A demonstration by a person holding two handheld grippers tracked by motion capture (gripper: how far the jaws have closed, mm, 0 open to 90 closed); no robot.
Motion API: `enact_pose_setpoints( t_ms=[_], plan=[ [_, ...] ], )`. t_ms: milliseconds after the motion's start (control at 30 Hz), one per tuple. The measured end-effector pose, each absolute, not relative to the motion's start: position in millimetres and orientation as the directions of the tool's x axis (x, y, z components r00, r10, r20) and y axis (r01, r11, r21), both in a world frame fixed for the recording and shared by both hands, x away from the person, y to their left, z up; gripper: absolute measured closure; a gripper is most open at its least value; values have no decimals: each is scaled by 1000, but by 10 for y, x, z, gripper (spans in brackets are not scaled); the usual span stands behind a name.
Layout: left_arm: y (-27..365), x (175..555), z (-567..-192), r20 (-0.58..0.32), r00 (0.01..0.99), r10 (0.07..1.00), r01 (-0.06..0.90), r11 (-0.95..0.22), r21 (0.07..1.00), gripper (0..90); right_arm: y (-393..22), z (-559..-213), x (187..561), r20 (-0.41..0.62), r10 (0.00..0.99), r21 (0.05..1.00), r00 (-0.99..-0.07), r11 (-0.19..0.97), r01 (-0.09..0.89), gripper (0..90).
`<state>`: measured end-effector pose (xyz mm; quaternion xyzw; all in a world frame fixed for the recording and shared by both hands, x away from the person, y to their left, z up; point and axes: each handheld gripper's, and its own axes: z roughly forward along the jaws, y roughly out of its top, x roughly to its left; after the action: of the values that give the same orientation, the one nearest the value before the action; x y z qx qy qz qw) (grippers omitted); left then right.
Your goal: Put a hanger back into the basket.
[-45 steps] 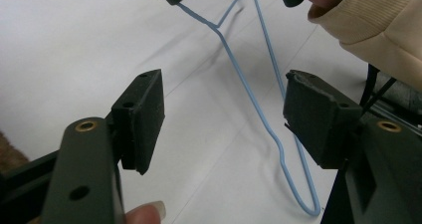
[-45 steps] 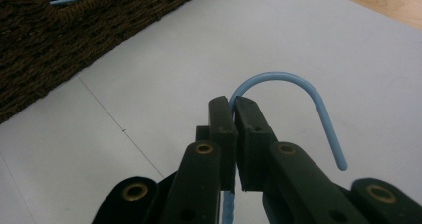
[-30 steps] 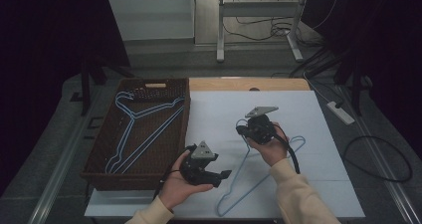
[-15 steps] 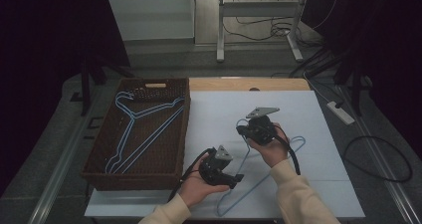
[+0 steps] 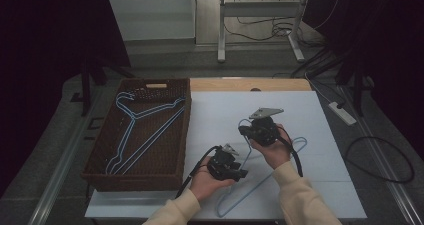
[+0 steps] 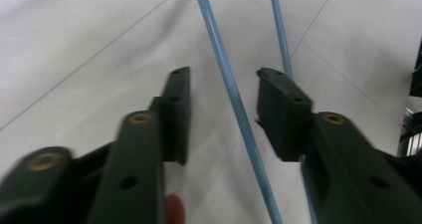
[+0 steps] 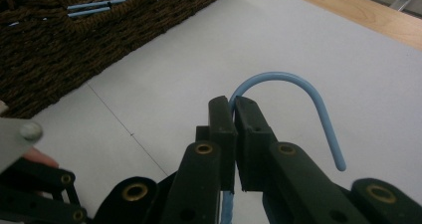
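Blue hanger [image 5: 260,177] — between left gripper [image 6: 224,79] fingers

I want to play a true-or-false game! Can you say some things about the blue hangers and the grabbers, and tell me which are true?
1. The right gripper pinches the blue hanger near its hook. True.
2. The left gripper squeezes a hanger rod tight. False: its jaws have just been closing, but the rod sits between them untouched.
3. The basket holds blue hangers. True.
4. The hanger on the table is red. False: it is blue.
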<state>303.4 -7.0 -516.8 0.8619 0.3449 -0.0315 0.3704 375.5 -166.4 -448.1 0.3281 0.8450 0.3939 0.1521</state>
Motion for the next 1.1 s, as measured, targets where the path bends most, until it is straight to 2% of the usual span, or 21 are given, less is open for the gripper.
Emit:
enact_pose_setpoints(
  t_ms=[100,133,367,533,567,667,900,1100],
  plan=[
    [-79,3038,-5176,-353,755,552,633,-476,610,763,-1678,-4475,3741,4,675,772,-738,468,431,871],
    [-86,3033,-5167,-350,753,557,634,-473,611,782,-1682,-4473,3738,4,676,774,-737,465,431,872],
    [-69,3027,-5126,-361,729,582,656,-441,613,818,-1778,-4424,3698,30,682,804,-730,417,423,849],
    [-40,3024,-5098,-352,715,604,659,-415,627,859,-1915,-4362,3583,77,688,839,-721,346,419,645],
    [-40,3017,-5096,-343,714,611,657,-413,631,861,-1973,-4346,3524,85,685,851,-723,328,410,583],
    [-30,3008,-5097,-347,708,615,660,-403,633,861,-2112,-4327,3380,99,679,864,-727,304,402,496],
    [25,2962,-5041,-353,705,615,654,-371,660,862,-2465,-4410,3053,93,682,876,-725,290,385,440],
    [97,2929,-4957,-366,702,611,649,-339,681,863,-2743,-4538,2924,95,699,878,-708,276,391,399]
  ],
)
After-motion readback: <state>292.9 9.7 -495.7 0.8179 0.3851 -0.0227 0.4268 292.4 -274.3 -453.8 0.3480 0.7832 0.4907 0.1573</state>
